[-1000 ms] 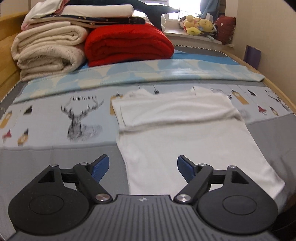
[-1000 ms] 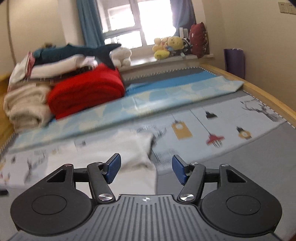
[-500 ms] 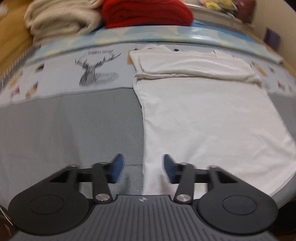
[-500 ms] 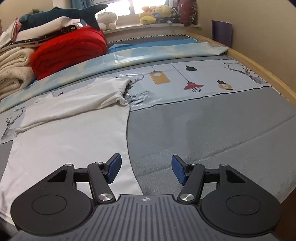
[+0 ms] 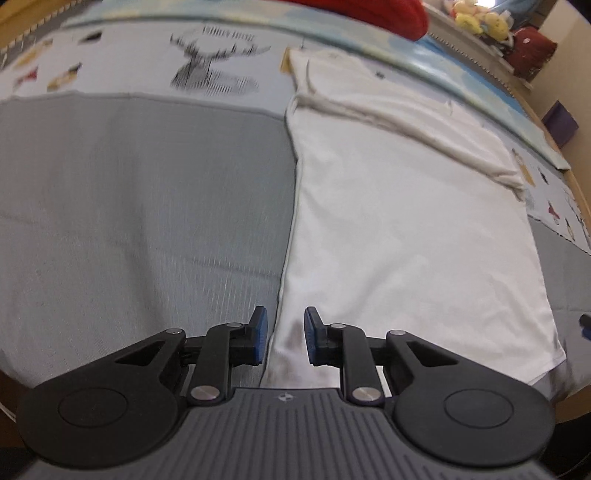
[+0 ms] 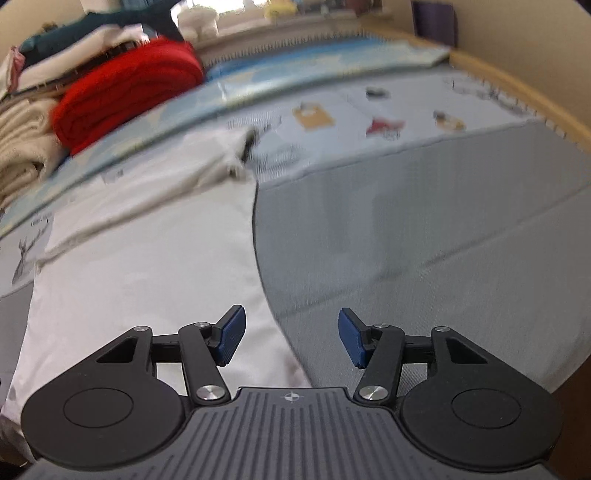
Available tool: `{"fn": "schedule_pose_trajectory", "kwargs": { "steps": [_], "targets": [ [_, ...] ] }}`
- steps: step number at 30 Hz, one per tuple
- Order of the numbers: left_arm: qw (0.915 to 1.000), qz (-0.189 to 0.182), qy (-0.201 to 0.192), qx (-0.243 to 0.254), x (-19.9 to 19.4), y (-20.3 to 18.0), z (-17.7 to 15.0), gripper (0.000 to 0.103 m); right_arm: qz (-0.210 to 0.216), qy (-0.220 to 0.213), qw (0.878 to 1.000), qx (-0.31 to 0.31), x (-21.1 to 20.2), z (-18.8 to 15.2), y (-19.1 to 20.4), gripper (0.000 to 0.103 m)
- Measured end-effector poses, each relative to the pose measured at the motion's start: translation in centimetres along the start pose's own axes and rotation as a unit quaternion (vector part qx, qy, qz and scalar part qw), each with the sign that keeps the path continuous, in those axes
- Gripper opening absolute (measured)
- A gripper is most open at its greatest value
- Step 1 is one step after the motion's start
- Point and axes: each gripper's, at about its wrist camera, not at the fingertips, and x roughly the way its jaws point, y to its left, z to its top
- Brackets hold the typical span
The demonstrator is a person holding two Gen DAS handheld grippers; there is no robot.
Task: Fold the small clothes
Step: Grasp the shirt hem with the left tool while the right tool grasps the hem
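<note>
A white T-shirt lies flat on the bed with its top part folded down; in the right wrist view the shirt fills the left half. My left gripper hangs low over the shirt's near left corner. Its jaws are closing, with the shirt's left edge between the blue pads and a gap still showing. My right gripper is low over the near right corner. Its jaws stand wide and are closing slowly, and the shirt's right edge runs between them without touching the pads.
The grey and printed bed cover spreads around the shirt. A red blanket and cream towels are stacked at the far left. A wooden bed rail runs along the right, with plush toys beyond it.
Both grippers have sunk toward the shirt's near hem and tilted downward. The left jaws have narrowed a lot around the shirt's left edge; the right jaws have narrowed slightly.
</note>
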Motion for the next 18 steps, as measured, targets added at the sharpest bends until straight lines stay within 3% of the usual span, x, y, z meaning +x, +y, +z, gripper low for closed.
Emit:
{"fn": "schedule_pose_trajectory", "kwargs": {
  "steps": [3,8,14,15,17,18],
  "targets": [
    [0.9997,0.003,0.025,-0.002,1.0,0.0,-0.4,0.025,0.006,0.041,0.999,-0.005,1.6,-0.6,0.3,0.058],
    [0.9986,0.004,0.053,-0.003,2.2,0.1,-0.9,0.029,-0.023,0.085,0.996,-0.034,3.5,-1.5,0.9,0.059],
    [0.9982,0.006,0.06,0.005,2.8,0.0,-1.2,0.029,-0.04,0.132,0.988,-0.065,5.2,-2.7,1.3,0.058],
    [0.9981,0.006,0.061,0.009,2.8,-0.1,-1.3,0.028,-0.042,0.131,0.988,-0.075,5.2,-2.9,1.6,0.054],
    [0.9977,0.008,0.063,0.024,2.9,-0.5,-1.5,0.025,-0.03,0.131,0.987,-0.084,5.1,-3.0,1.8,0.035],
    [0.9975,0.009,0.062,0.032,2.9,-0.7,-1.6,0.018,-0.023,0.13,0.987,-0.087,5.1,-3.0,2.0,0.02]
  ]
}}
